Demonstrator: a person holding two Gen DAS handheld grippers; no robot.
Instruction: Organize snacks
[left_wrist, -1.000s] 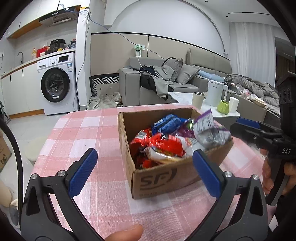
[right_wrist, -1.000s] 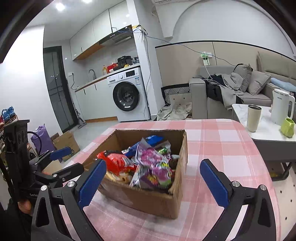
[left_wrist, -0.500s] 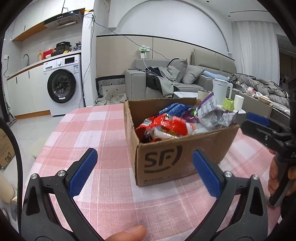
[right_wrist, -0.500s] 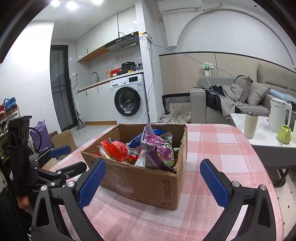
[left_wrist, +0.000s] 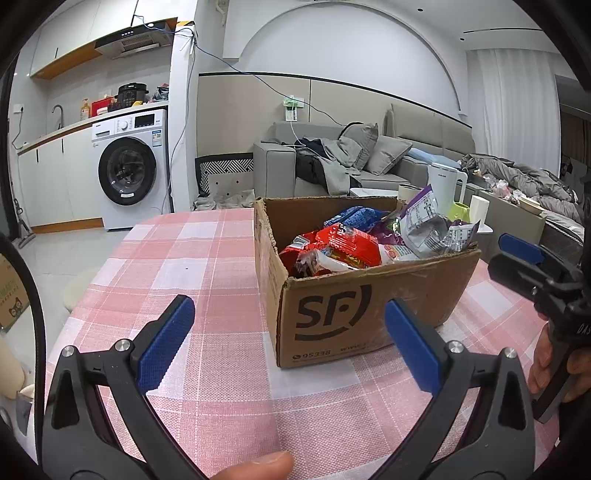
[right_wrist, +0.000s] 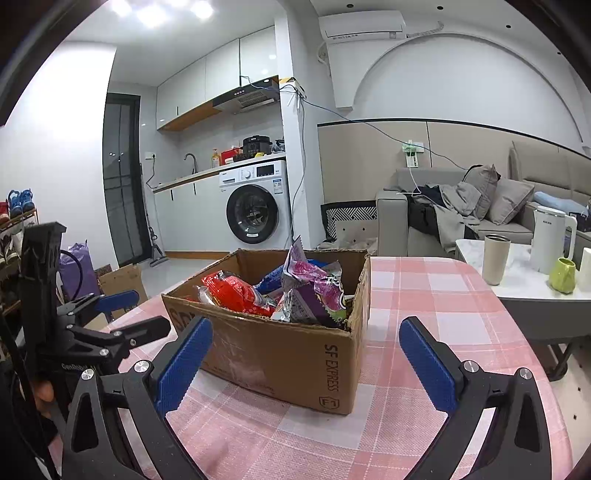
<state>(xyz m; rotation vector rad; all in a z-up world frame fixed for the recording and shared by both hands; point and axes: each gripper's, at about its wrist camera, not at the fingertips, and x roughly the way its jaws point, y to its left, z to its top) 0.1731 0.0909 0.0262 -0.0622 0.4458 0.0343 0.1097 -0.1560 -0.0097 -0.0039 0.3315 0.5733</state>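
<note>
Snacks (left_wrist: 354, 243): heaped wrappers inside the cardboard box (left_wrist: 365, 314).
Box: standing on the pink-checked bench (left_wrist: 207, 280).
Left tool (left_wrist: 290, 332): spread wide, empty, near the box's printed face.
Right tool (right_wrist: 304, 350): spread wide, empty, facing the box corner.

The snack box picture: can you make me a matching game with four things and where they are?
Things:
1. red crinkly snack packet
2. brown cardboard box
3. beige tall tumbler
4. white front-loading washing machine

Places:
A. on the pink checked tablecloth
B. on the white side table
C. inside the box
D. under the kitchen counter

Pairs: 1-C, 2-A, 3-B, 4-D
</note>
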